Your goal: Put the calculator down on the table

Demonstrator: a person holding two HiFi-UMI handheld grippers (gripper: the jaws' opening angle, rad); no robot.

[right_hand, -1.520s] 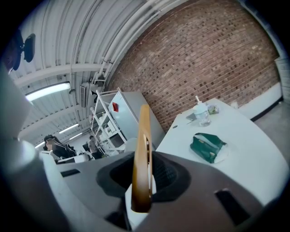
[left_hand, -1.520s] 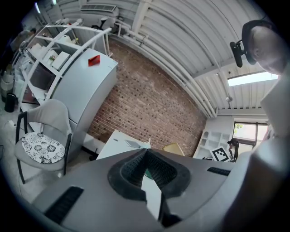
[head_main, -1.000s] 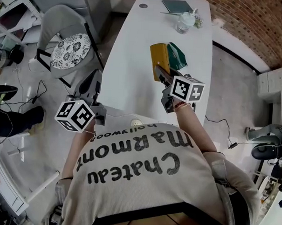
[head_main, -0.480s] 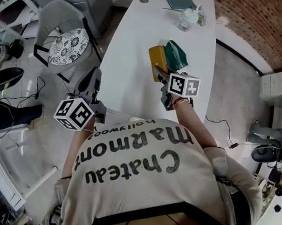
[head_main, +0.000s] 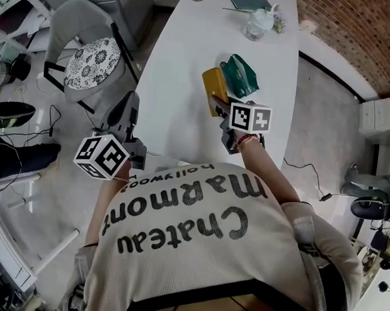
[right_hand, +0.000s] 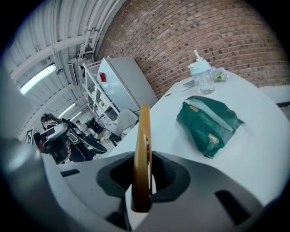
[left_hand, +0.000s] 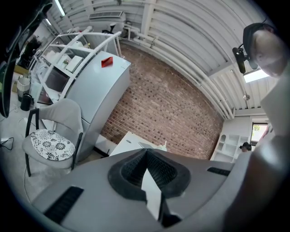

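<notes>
Calculator [head_main: 213, 88], yellow and turned on edge, is clamped between our right gripper's [head_main: 220, 105] jaws over the middle of the desk [head_main: 180, 61], just beside a green pouch [head_main: 241, 74]; we cannot tell whether it touches the desk. Our left gripper [head_main: 124, 113], jaws together on nothing, hangs beyond the desk's left edge.

Green pouch [head_main: 240, 75] lies flat, clear bottle [head_main: 255, 26] stands well beyond it, grey chair [head_main: 89, 57] with patterned cushion sits left.

An office-lab: brick wall [head_main: 355, 30], white table [head_main: 186, 67], shelving [left_hand: 68, 45], chair [head_main: 89, 58].
</notes>
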